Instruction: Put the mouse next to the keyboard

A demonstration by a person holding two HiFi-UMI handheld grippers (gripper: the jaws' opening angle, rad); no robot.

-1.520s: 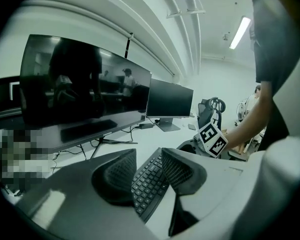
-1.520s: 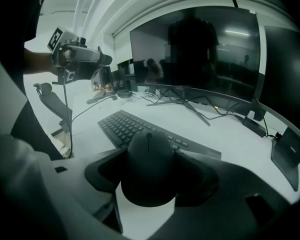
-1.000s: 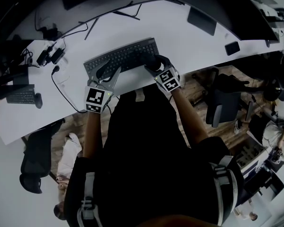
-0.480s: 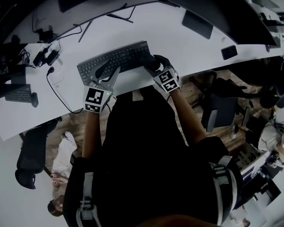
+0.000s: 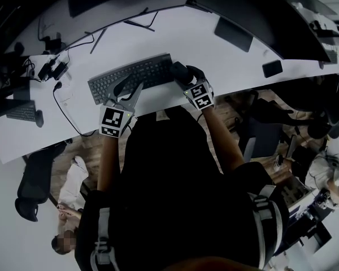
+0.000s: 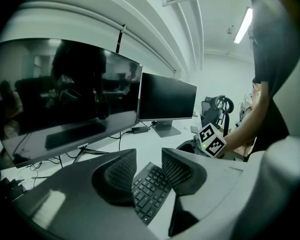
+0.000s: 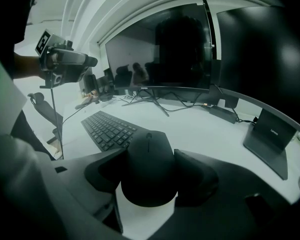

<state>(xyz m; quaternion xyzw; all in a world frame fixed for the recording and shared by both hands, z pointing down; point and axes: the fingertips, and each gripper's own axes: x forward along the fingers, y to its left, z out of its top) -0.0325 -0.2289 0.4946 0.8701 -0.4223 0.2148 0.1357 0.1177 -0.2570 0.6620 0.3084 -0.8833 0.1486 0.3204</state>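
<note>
A black mouse (image 7: 149, 159) sits between the jaws of my right gripper (image 7: 152, 173), whose pads press its two sides. It rests low over the white desk (image 5: 214, 61). In the head view the mouse (image 5: 178, 69) is just off the right end of the black keyboard (image 5: 130, 75), which runs away to the left in the right gripper view (image 7: 107, 129). My left gripper (image 5: 127, 90) hovers over the keyboard's near edge, open and with nothing held. Through its gap I see the keys (image 6: 149, 190).
Two dark monitors (image 6: 65, 94) stand along the back of the desk. A black stand-up device (image 5: 233, 33) and a small dark slab (image 5: 271, 68) lie to the right. Cables and adapters (image 5: 53, 69) lie at the left, and a second keyboard (image 5: 22, 112) farther left.
The right gripper with the mouse now sits just past the keyboard's right end rather than over it. The left gripper still hovers over the keyboard.
</note>
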